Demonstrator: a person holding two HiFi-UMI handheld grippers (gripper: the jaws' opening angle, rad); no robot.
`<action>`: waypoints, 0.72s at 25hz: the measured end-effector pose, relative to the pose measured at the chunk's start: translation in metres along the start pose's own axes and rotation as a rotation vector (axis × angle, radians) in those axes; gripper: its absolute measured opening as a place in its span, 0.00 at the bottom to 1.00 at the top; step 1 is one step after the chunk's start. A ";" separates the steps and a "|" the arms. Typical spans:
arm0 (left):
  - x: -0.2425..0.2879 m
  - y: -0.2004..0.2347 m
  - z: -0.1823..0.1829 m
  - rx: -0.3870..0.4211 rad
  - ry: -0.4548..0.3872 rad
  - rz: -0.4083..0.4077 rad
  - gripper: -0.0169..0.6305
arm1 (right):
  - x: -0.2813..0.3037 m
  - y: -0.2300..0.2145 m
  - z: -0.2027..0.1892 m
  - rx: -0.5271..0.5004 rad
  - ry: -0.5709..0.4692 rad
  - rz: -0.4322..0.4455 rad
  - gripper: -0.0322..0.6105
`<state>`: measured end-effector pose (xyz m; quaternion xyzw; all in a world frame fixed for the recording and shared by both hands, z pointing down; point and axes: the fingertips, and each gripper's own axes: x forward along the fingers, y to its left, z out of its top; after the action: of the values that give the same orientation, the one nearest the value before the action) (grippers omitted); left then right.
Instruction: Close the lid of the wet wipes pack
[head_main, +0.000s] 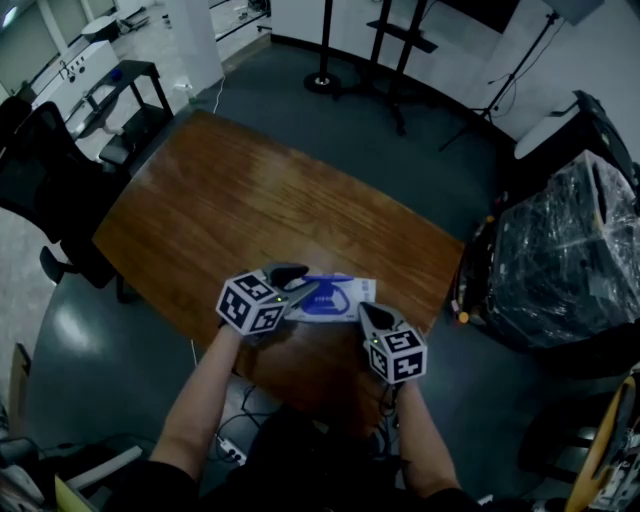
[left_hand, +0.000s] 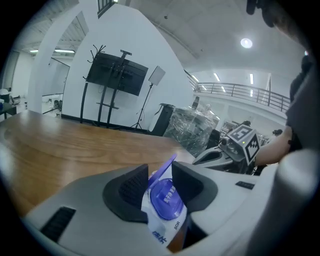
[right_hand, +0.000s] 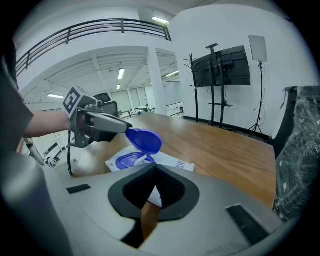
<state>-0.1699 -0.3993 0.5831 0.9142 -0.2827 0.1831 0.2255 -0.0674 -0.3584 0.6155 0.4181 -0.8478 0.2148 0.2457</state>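
lid up, jaws loose around it

the wet wipes pack (head_main: 335, 298) lies flat on the table (head_main: 250, 200), near the edge closest to the person. its blue lid (right_hand: 145, 140) stands open above the oval opening. the left hand-held gripper (left_hand: 161, 180) has its jaws spread, with the lid between them but not pinched. the right hand-held gripper (right_hand: 155, 185) sits at the pack's near end, jaws pressed together; whether it pins the wrapper i cannot tell. if it doesn't, an off-centre push could slip off the flap or skid the light pack, likely leaving the lid unlatched.
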 end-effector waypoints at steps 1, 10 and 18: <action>-0.002 -0.003 -0.003 -0.005 0.002 -0.003 0.23 | 0.000 0.000 0.001 -0.001 0.000 0.001 0.06; -0.004 -0.017 -0.034 -0.030 0.058 -0.024 0.23 | 0.006 0.006 -0.002 -0.005 0.014 0.009 0.06; 0.006 -0.016 -0.057 -0.024 0.147 0.027 0.18 | 0.005 0.012 -0.002 -0.005 0.010 0.017 0.06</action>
<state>-0.1672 -0.3603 0.6287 0.8917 -0.2798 0.2492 0.2539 -0.0795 -0.3536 0.6186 0.4093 -0.8505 0.2167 0.2493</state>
